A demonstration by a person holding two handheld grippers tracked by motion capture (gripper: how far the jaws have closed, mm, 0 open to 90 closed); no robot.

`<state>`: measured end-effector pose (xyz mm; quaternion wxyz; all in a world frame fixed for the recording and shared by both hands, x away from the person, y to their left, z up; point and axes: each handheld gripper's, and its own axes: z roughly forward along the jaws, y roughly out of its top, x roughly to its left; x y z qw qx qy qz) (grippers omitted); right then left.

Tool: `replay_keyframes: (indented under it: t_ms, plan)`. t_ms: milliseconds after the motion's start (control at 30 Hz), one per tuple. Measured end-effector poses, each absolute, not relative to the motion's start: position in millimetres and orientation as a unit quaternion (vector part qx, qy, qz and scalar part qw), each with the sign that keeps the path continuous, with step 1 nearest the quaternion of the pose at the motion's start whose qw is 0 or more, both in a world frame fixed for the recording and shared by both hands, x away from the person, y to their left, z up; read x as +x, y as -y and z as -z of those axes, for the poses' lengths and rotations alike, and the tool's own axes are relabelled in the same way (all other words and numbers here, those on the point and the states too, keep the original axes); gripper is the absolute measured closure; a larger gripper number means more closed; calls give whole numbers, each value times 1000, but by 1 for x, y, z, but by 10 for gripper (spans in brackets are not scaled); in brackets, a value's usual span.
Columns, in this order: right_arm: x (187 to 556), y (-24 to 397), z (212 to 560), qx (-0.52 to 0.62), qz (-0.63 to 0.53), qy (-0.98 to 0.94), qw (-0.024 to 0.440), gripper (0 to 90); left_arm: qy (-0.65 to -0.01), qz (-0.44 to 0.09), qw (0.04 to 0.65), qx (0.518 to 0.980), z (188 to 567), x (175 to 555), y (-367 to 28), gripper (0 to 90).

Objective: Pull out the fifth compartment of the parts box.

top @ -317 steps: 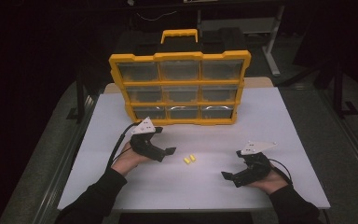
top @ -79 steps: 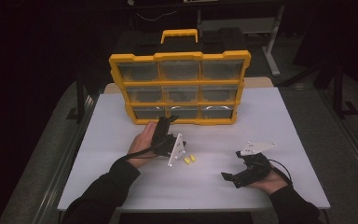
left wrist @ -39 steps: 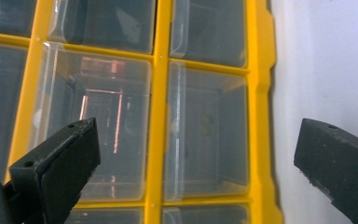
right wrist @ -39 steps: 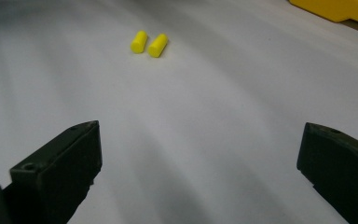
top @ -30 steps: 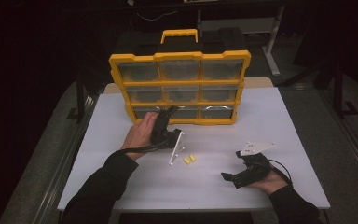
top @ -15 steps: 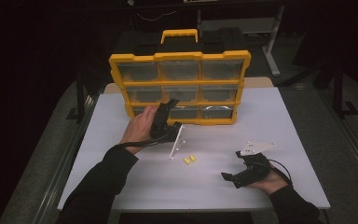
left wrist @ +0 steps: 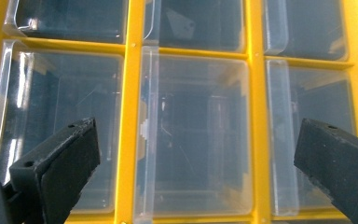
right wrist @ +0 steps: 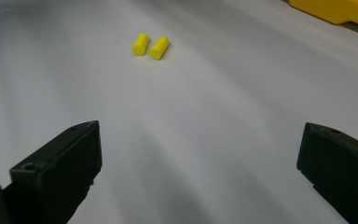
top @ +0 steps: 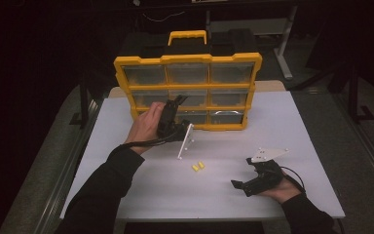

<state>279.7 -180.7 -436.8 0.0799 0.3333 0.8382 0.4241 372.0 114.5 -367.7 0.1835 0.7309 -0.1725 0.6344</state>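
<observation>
Your left gripper [top: 175, 105] is wide open, jaws far apart, holding nothing. It's raised against the front of the yellow organizer box [top: 189, 90], at the middle row, left-centre. In the left gripper view the jaws straddle one clear drawer [left wrist: 193, 135]; can't tell if the tips touch the plastic.

Your right gripper [top: 241, 184] is also wide open and empty. It rests low over the white desk [top: 292, 126] near the front right, jaws aimed left toward the two yellow earplugs [top: 197, 166]. Well apart from them, no contact.

Organizer box: stands upright at the far side of the desk, yellow frame, black body behind, yellow carry handle [top: 188, 36] on top. Three by three grid of clear drawers facing you. Long axis runs left-right across the desk, drawer fronts point at you. The drawers in the left gripper view look see-through and dark inside; contents can't be made out.

Earplugs: small yellow cylinders, lying side by side and just beside each other, mid-desk between your two hands. In the right gripper view [right wrist: 150, 45] their long axes run roughly parallel, slanted diagonally, ends facing the camera.
</observation>
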Motion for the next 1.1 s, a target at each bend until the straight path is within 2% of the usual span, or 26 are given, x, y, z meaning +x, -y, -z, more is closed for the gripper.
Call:
replay_keyframes:
  t_ms: [700,1000,1100]
  plan:
    - [280,181,437,333,-425,-838,80,0,163,-652,161,723,354,393,-110,1]
    - [280,181,437,333,-425,-838,80,0,161,-658,157,718,354,396,-110,76]
    - [280,181,437,333,-425,-838,80,0,163,-659,157,717,354,396,-110,137]
